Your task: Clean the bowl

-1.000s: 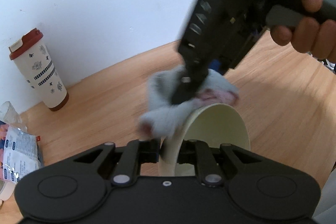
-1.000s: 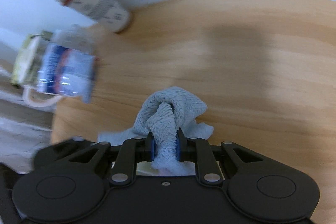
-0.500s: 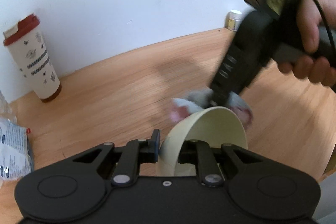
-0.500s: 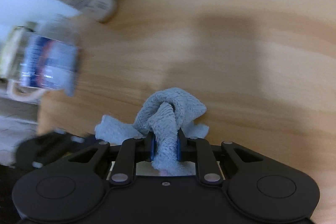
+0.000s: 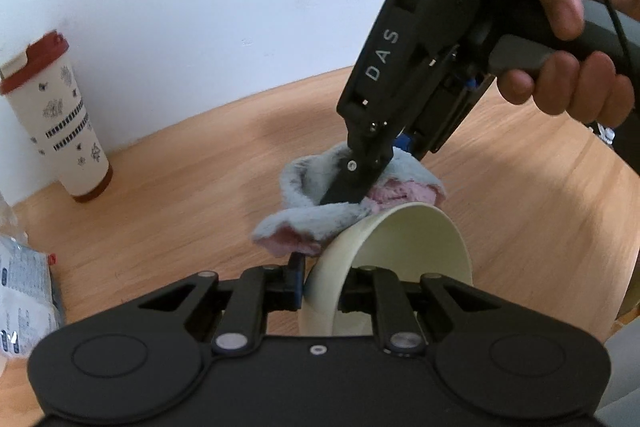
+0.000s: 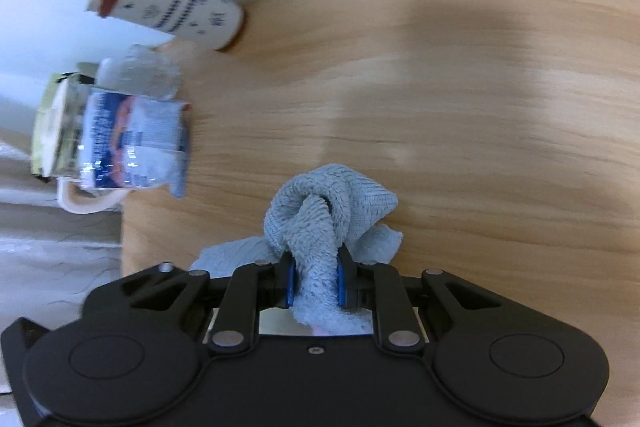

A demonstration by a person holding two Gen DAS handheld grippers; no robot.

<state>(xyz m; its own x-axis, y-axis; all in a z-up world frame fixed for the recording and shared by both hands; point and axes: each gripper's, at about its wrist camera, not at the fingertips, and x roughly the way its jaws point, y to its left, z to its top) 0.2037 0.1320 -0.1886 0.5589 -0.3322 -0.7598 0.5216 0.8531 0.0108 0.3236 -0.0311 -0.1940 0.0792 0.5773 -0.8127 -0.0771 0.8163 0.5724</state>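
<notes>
Nearest to us, our left hand-held gripper (image 5: 320, 289) is clamped tight on the rim of the cream-coloured round bowl (image 5: 404, 251), one finger inside and one outside, holding it tipped on edge above the light wooden table (image 5: 180, 195) with its opening turned to the right of the view. That grip has not changed over the last second.

Just beyond the rim, our right hand-held gripper (image 5: 352, 193) is nearly closed on a bunched fold of fluffy grey-blue cloth with a pink underside (image 5: 316, 219). The cloth was at the bowl's upper left edge a second ago, swung round behind the far rim, and is now back draped over the top left of the rim, touching it. We judge this to be a wiping pass around the rim and outer wall; the inside still looks untouched by the cloth.

Farther off, at the wall, stand a white patterned travel cup with a red lid (image 5: 60, 119) and, at the left edge, a crinkled plastic packet (image 5: 24, 291).
</notes>
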